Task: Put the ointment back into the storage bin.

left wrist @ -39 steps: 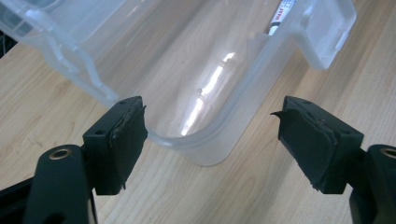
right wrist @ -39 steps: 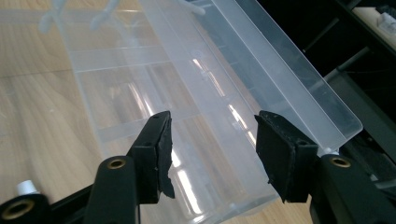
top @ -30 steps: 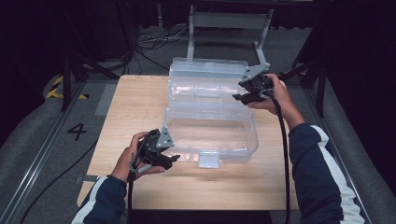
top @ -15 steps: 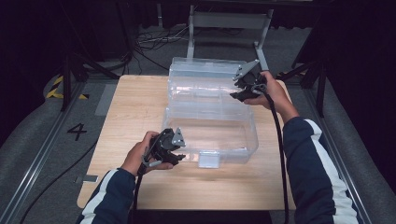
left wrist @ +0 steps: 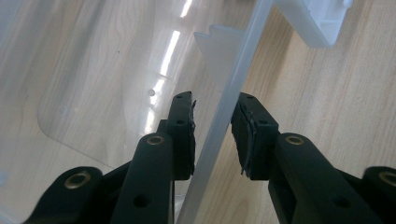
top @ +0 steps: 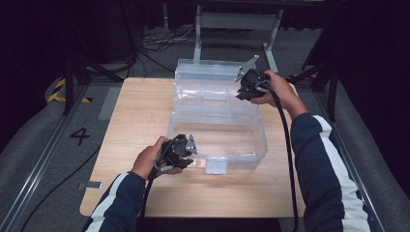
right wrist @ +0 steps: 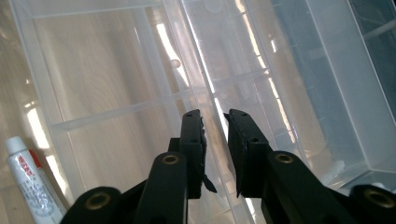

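Observation:
A clear plastic box [top: 217, 130] stands on the wooden table [top: 140, 111], its lid [top: 208, 70] raised at the back. My left gripper [top: 187, 151] is at the box's front left corner. In the left gripper view its jaws [left wrist: 212, 100] straddle the thin front rim [left wrist: 224, 109]; they have just been closing, and a gap still shows at the left pad. My right gripper [top: 241, 92] is at the back right. Its jaws [right wrist: 212, 114] have also been closing and straddle a clear edge [right wrist: 205, 79] without plainly pressing it.
A white latch [top: 216, 164] hangs on the box's front wall. A white tube with red print [right wrist: 32, 182] is seen through the clear plastic. Bare table lies left of the box. Metal stand legs [top: 237, 29] and cables [top: 154, 46] are on the floor behind.
The left hand has slid right to the box's front left corner. The right gripper has moved left over the back right edge. Both pairs of jaws have narrowed.

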{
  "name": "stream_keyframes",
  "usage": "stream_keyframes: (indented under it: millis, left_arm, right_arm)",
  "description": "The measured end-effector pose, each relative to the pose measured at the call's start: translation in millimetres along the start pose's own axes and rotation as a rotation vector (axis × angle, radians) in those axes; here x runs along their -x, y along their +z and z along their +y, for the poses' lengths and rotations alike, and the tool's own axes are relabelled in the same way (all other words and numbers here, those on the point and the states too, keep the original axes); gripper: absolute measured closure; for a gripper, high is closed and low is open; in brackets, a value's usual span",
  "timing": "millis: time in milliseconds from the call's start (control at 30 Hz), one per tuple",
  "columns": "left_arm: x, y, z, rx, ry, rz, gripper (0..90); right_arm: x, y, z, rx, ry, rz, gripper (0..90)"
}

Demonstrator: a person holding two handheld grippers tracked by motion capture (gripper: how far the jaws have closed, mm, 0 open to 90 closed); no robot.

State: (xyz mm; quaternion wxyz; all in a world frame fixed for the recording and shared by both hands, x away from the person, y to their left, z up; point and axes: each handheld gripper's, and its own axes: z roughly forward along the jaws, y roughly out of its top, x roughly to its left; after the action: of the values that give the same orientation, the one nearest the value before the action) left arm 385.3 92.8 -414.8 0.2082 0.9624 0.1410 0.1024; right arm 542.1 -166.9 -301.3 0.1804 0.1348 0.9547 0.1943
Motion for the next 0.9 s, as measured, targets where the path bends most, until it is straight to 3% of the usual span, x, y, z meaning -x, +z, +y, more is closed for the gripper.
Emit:
stream_keyframes:
  millis: [167, 500, 900]
  left_arm:
    - [0.0, -0.2, -1.0, 0.014, -0.027, -0.005, 69.9]
    - [-0.7, -0.2, -1.1, 0.015, -0.023, -0.013, 70.4]
    - [-1.3, -0.3, -1.1, 0.018, -0.036, -0.018, 70.3]
  right_arm:
    - [-1.9, -1.1, 7.1, -0.071, -0.095, -0.008, 81.8]
    - [-6.3, -0.2, 13.9, -0.119, -0.123, -0.021, 82.5]
    - [-5.4, -2.3, 11.8, -0.086, -0.127, 0.005, 84.2]
